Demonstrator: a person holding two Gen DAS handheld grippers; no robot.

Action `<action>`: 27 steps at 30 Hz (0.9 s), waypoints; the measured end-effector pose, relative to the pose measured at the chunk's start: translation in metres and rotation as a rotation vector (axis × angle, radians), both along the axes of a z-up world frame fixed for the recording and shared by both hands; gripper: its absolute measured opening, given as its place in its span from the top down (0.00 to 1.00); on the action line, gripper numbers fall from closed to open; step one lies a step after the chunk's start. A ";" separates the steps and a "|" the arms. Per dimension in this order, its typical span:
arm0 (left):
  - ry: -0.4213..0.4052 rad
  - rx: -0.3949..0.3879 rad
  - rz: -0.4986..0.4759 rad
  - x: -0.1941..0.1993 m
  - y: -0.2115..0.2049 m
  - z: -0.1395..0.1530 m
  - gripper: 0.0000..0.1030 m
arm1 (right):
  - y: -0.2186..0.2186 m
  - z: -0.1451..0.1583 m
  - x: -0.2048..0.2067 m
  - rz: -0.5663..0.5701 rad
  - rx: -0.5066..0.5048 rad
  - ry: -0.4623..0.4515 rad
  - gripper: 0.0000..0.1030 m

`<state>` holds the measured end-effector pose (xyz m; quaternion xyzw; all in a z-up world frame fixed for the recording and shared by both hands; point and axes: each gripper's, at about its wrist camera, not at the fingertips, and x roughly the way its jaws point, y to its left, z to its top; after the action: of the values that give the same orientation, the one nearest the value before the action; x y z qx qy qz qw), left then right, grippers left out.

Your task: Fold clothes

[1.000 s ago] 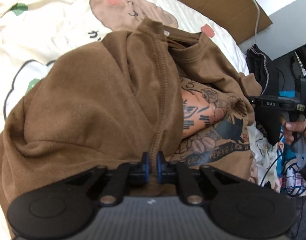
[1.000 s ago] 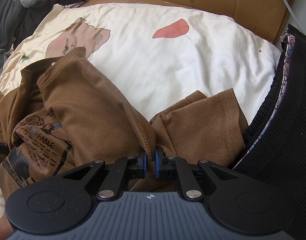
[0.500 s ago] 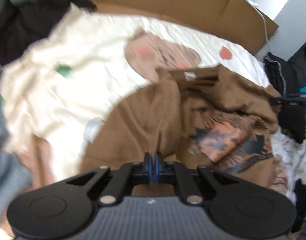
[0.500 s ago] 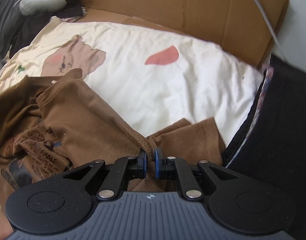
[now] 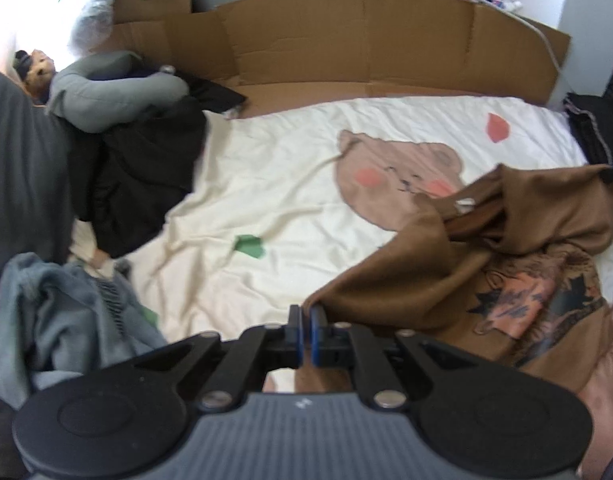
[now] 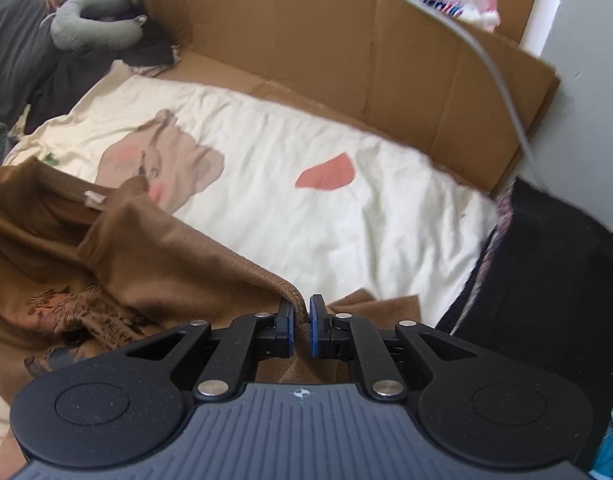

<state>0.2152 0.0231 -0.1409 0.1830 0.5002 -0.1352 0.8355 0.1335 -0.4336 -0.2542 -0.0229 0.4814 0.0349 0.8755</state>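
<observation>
brown shirt edge pinched in both jaws, draped over sheet

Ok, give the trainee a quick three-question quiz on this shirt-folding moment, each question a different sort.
1. True or false: both the left gripper and the right gripper are clamped on the brown T-shirt.
2. Multiple choice: the cream bedsheet under the shirt is printed with a: A) bear face, B) sailing boat, C) row of stars.
3. Fill in: behind the bed, flattened ______ stands along the wall.

Key
1. True: each pair of jaws is pinched on an edge of the shirt.
2. A
3. cardboard
</observation>
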 end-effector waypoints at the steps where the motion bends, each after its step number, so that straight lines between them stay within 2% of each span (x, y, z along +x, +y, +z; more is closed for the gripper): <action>1: -0.003 0.013 0.009 0.003 0.003 -0.001 0.97 | -0.001 0.004 0.002 -0.016 0.014 0.001 0.94; 6: -0.027 0.021 0.110 0.015 0.026 0.003 0.97 | 0.002 0.024 0.016 -0.046 0.024 -0.016 0.94; 10: -0.048 0.039 0.140 0.025 0.039 0.000 0.97 | 0.007 0.037 0.034 -0.027 -0.008 -0.041 0.94; 13: -0.050 0.045 0.152 0.036 0.048 -0.009 0.97 | 0.010 0.035 0.053 -0.017 -0.030 -0.039 0.94; 18: -0.046 0.039 0.180 0.060 0.065 -0.036 0.97 | 0.012 0.016 0.093 -0.018 -0.037 -0.017 0.94; 27: 0.004 0.079 0.168 0.123 0.066 -0.093 0.97 | 0.016 -0.047 0.174 0.049 -0.090 0.069 0.94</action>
<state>0.3386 0.0894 -0.2342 0.1728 0.5204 -0.0453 0.8350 0.3076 -0.4176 -0.3014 -0.0729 0.5116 0.0354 0.8554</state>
